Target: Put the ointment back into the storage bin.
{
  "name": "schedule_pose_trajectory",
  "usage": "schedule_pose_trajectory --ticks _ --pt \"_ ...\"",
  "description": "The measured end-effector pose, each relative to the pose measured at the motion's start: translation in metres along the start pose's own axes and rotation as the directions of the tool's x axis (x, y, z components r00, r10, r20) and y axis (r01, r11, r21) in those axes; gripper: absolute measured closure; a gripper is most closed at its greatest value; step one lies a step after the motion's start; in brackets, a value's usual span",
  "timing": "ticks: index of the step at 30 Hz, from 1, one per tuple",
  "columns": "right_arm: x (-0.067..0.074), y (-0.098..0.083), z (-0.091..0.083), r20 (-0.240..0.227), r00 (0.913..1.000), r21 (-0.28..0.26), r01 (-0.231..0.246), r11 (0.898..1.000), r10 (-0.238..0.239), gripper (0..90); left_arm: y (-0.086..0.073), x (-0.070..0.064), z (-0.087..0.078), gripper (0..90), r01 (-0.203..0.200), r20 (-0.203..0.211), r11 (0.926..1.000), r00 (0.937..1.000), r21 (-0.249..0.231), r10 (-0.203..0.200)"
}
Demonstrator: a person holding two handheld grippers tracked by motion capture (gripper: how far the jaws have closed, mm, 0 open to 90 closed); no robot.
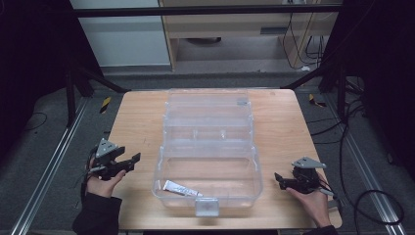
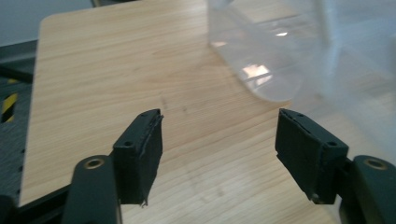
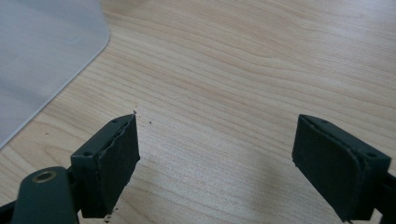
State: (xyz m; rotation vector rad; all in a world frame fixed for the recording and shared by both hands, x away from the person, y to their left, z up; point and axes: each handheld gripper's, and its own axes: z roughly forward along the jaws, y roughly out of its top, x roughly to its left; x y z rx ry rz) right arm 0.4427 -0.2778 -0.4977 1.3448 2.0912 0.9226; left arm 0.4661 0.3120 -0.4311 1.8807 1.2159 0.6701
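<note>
A clear plastic organiser box [image 1: 208, 147] lies open in the middle of my wooden surface [image 1: 137, 122], lid folded back. Its near tray holds one small white tube [image 1: 181, 188]. My left claw [image 1: 131, 160] and right claw [image 1: 279, 180] flank it, both spread apart and empty.

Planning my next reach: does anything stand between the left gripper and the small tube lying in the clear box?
Yes. The clear box's left wall stands between the open left gripper and the tube; the box is open on top, though.
</note>
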Motion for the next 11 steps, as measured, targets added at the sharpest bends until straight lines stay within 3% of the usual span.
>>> schedule_pose_trajectory --ticks 3,6,11 --pt "-0.001 0.0 0.0 0.002 1.0 -0.009 0.004 1.0 -0.004 14.9 -0.01 0.007 0.004 28.5 0.025 -0.032 0.9996 0.9992 0.011 -0.025" --pt "-0.001 0.0 0.0 0.0 1.0 -0.011 0.002 1.0 -0.002 14.6 -0.019 0.011 0.008 27.8 0.021 -0.065 0.9993 0.9977 0.03 -0.019" --pt "-0.002 0.001 -0.002 -0.001 0.9999 -0.024 -0.015 1.0 0.015 14.5 -0.025 0.016 0.011 27.8 0.044 -0.087 0.9982 0.9954 0.041 -0.041"
